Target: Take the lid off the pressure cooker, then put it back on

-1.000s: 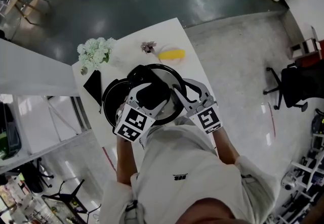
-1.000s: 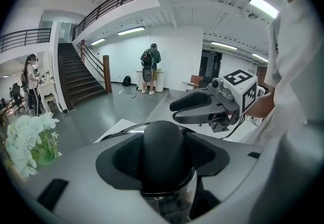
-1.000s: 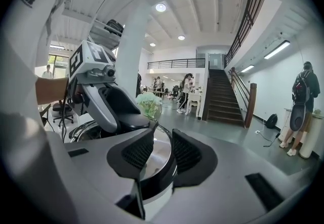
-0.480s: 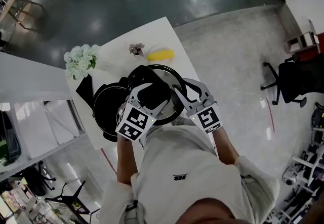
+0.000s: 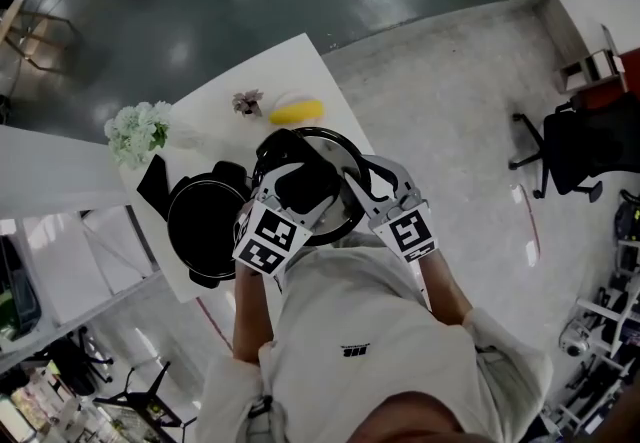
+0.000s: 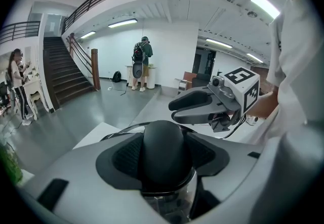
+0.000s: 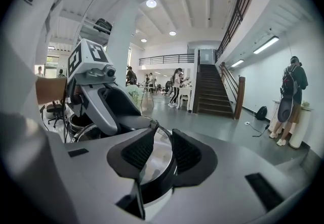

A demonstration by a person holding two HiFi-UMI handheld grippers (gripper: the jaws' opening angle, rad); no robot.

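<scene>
Clamping the knob (image 6: 164, 139), the left gripper (image 6: 164, 155) shares the lid (image 5: 333, 135) with the right gripper (image 7: 154, 153), which pinches its rim, beside the open pot (image 5: 205, 226). That thin rim hold may slip, tipping the lid.

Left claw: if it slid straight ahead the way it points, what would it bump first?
The knob of the lid, which its jaws grip; beyond it, probably the right claw.

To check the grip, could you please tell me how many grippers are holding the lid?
2. The left gripper is clamped on the lid's black knob; the right gripper is clamped on its rim. Neither is hidden.
</scene>
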